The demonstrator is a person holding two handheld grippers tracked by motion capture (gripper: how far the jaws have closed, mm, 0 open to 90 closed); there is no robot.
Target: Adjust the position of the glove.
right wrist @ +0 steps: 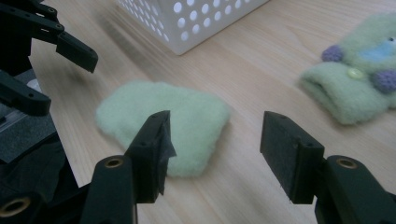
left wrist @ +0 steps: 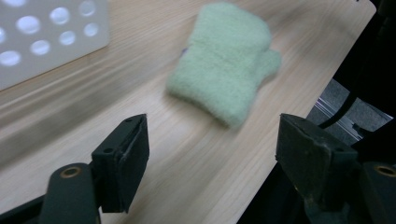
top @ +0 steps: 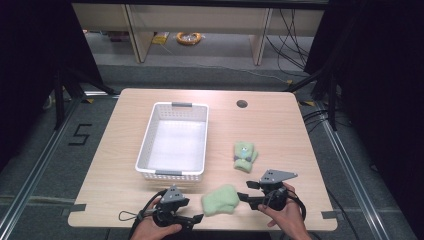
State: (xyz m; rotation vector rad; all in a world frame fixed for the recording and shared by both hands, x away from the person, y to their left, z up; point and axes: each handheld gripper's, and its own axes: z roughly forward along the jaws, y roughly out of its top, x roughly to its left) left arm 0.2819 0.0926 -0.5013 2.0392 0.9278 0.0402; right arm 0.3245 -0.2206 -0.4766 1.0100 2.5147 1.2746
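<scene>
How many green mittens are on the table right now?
2. One plain mitten lies at the near edge between the grippers; one decorated mitten lies right of the empty basket.

Overhead light is bright and even on the table [top: 280, 130]; the surroundings are dark. Glare washes out the basket [top: 145, 145] floor. Shadows are soft and short. The left gripper view shows motion blur throughout. In the right gripper view, the far mitten [right wrist: 359, 88] is out of focus.
</scene>
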